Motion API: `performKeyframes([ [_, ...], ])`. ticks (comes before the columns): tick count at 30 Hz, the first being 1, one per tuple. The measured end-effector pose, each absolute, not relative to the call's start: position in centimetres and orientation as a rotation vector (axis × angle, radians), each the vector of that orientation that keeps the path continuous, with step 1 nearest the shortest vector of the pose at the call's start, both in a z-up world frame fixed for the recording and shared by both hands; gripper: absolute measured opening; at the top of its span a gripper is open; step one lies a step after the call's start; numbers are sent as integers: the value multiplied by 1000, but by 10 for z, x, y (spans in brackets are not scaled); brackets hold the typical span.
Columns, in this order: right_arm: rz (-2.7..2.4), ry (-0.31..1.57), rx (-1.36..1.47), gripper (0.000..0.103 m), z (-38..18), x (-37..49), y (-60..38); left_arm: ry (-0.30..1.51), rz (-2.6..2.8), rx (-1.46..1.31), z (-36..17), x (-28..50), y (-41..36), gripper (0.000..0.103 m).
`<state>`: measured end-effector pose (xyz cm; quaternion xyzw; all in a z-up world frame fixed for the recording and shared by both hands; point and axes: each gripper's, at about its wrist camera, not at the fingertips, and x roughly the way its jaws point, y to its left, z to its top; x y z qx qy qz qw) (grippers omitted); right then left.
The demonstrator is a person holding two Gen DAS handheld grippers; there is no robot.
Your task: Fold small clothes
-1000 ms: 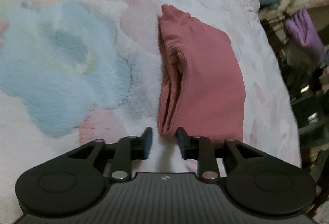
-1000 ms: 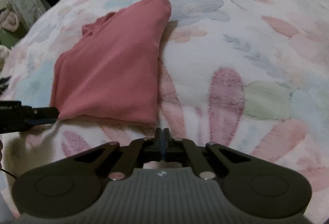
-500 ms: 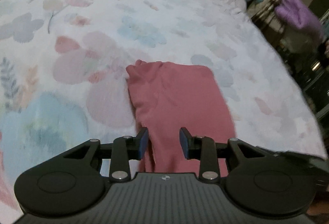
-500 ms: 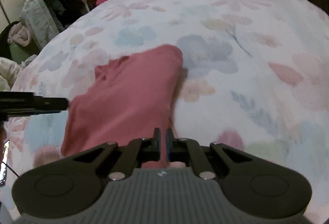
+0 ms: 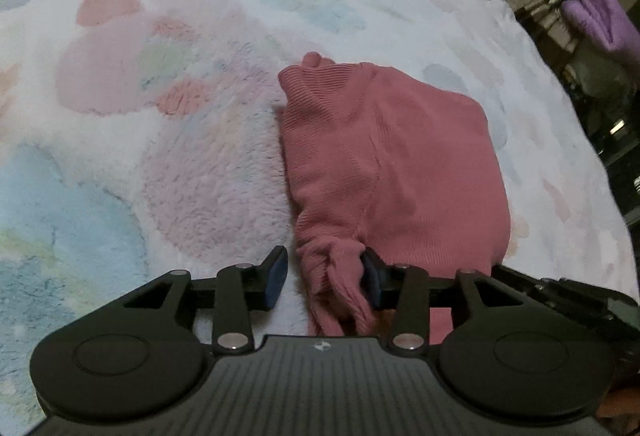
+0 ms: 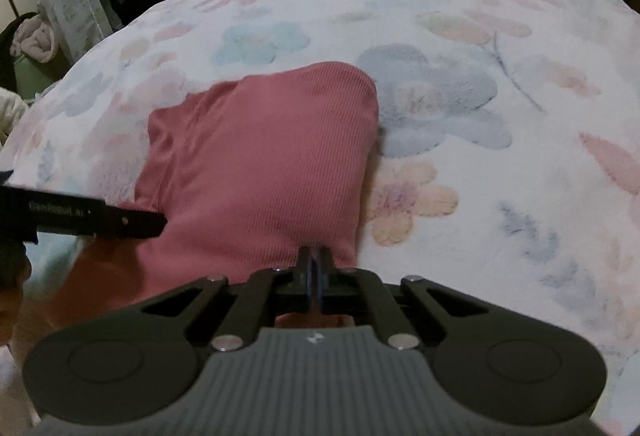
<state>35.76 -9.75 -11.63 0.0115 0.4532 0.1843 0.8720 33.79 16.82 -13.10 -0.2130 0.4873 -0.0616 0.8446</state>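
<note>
Pink garment (image 5: 392,164) folded on the floral bed (image 5: 200,156), near edge lifted.
Right claw (image 6: 316,268) is clamped on its hem at 6 o'clock; left claw (image 5: 326,276) stands apart, bunched cloth between its 2 fingers.

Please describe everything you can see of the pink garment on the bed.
The pink garment is ribbed knit fabric, folded into a compact, roughly rectangular bundle on the fluffy floral blanket. Its far end shows a ribbed collar or cuff. The near left corner is bunched between the open left gripper fingers; the right gripper is shut on the near edge.
</note>
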Motion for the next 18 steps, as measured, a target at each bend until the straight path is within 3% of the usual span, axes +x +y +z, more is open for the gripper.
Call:
performKeyframes([
  [10,395,958,109,1,-100,354,-108,912,-135,-472,-105,315,178,55],
  [12,405,935,150,21,-89,353,-113,842,-130,-500,-94,310,185,69],
  [13,401,920,179,42,-85,352,-116,816,-127,-533,-91,308,191,73],
  [14,395,908,205,48,-82,354,-119,798,-124,-565,-91,307,196,79],
  [18,367,900,292,61,-80,370,-130,781,-99,-683,-105,309,222,81],
])
